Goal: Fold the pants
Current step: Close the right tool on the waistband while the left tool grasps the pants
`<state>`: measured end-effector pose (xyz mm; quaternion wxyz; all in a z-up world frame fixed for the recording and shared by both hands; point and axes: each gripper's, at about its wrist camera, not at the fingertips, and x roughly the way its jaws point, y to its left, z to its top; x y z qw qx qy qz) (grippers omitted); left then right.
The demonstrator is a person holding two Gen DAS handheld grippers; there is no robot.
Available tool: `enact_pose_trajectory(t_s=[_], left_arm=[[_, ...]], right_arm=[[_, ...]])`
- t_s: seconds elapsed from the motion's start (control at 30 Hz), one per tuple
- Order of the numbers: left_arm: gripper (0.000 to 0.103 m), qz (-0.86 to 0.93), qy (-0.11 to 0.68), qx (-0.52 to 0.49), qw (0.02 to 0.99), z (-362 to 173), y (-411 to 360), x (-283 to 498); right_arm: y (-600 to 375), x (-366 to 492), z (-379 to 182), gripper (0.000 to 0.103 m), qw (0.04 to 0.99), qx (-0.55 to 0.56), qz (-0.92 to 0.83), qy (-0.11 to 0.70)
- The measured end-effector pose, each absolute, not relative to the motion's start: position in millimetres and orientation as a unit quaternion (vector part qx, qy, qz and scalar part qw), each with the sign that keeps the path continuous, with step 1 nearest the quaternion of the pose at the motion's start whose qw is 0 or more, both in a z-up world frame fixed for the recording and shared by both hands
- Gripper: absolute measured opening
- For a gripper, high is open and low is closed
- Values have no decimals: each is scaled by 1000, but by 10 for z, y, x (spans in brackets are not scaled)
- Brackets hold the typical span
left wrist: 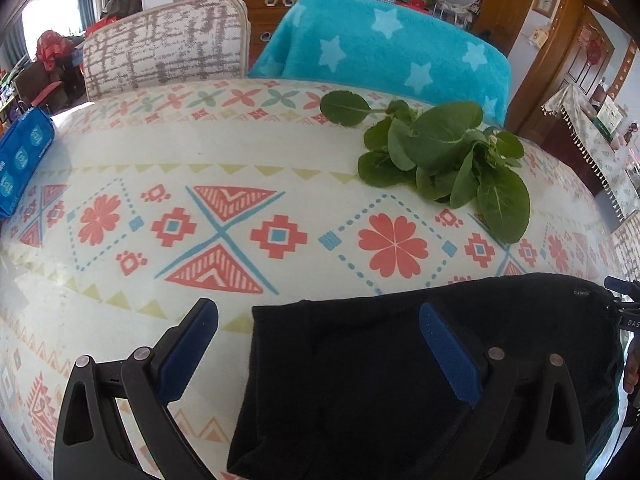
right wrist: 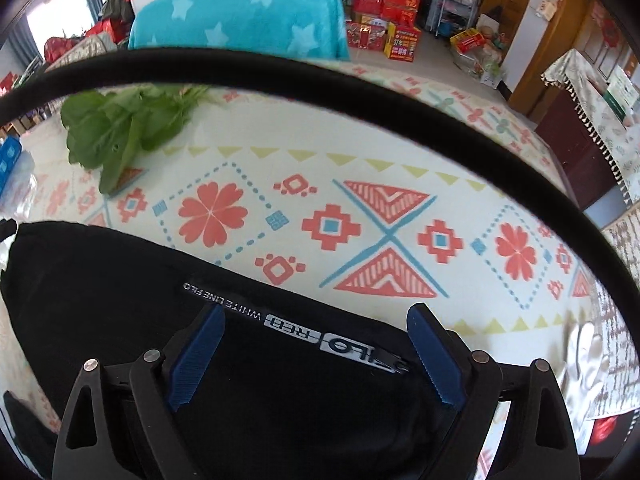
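Black pants (left wrist: 360, 380) lie folded into a compact block near the table's front edge; in the right wrist view (right wrist: 120, 288) a white logo strip shows on them. My left gripper (left wrist: 318, 314) is open above the pants' left edge, one finger over the tablecloth, the other over the cloth. My right gripper (right wrist: 316, 318) is open above the pants' right part, straddling the logo strip. Neither holds anything.
Patterned tablecloth (left wrist: 240, 152) covers the table. A bunch of green leaves (left wrist: 444, 160) lies behind the pants, also in the right wrist view (right wrist: 120, 128). A blue pack (left wrist: 20, 156) sits at far left. Two chairs (left wrist: 380, 44) stand behind. A black cable (right wrist: 360, 92) crosses the right view.
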<state>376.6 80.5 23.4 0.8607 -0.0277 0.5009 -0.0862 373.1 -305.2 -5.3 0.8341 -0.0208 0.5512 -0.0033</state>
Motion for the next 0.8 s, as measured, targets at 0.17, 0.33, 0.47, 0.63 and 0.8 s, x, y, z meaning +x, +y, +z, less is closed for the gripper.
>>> enact_pose_trajectory(t_s=[0.17,0.33,0.47,0.63,0.8], left_arm=[[101,-93,513,-33,853,74,771,3791],[100,-86,502,-11,861,36,688,3788],[55,-87,492,35,865,82,552,3765],[16,-115,506,35,854,156,445,3767],[15,-118,500,28,858,231,452,3697]], right_arm=[[-3100,3791,-133,95,836,-11,3,549],[-3103,3829,-165,95,839,-2,11,543],[-3100,3759,-133,84,846,6,27,532],[-2901,3779,-58,29,846,-5,54,531],[-2949,3765,1,6,843,23,55,534]])
